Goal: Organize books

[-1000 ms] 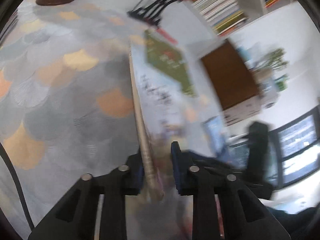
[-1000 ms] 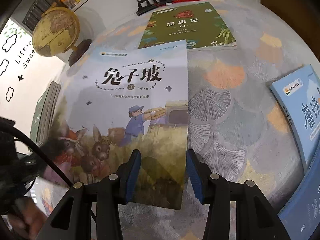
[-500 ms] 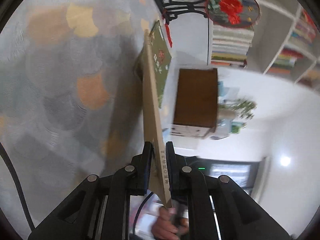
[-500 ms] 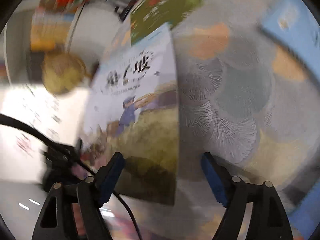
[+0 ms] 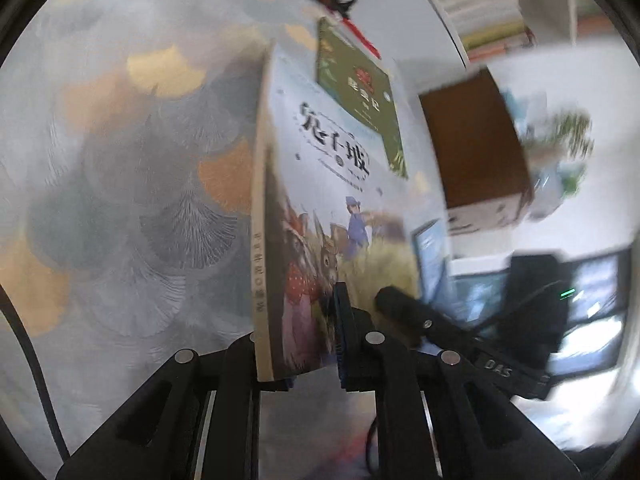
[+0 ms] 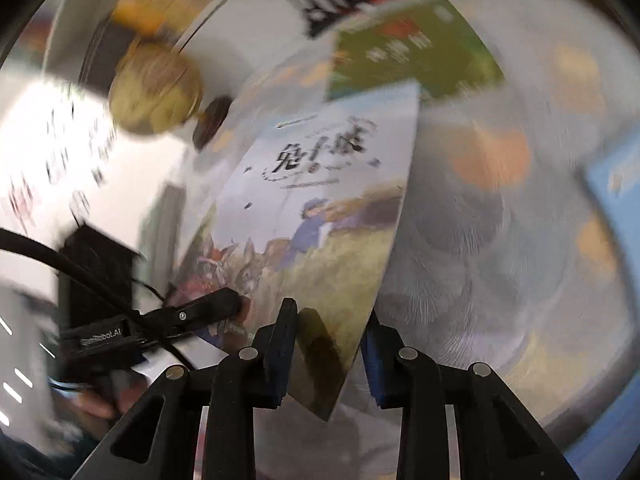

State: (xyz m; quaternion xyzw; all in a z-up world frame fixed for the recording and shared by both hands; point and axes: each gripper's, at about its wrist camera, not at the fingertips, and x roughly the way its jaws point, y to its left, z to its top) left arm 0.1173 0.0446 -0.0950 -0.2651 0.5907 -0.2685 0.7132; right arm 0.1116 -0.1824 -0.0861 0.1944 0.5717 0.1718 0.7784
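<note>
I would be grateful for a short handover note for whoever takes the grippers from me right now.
Left gripper: shut on the spine edge of the rabbit picture book, holding it lifted and tilted above the table.
Right gripper: jaws closing around the book's lower corner; from the blurred view I cannot tell whether the pads press on it yet.
Elsewhere: the green book lies flat on the table behind; a blue book lies at the right edge; a globe stands at the back left.
Done: one book picked up.
Left: place it, then gather the green and blue books.
</note>
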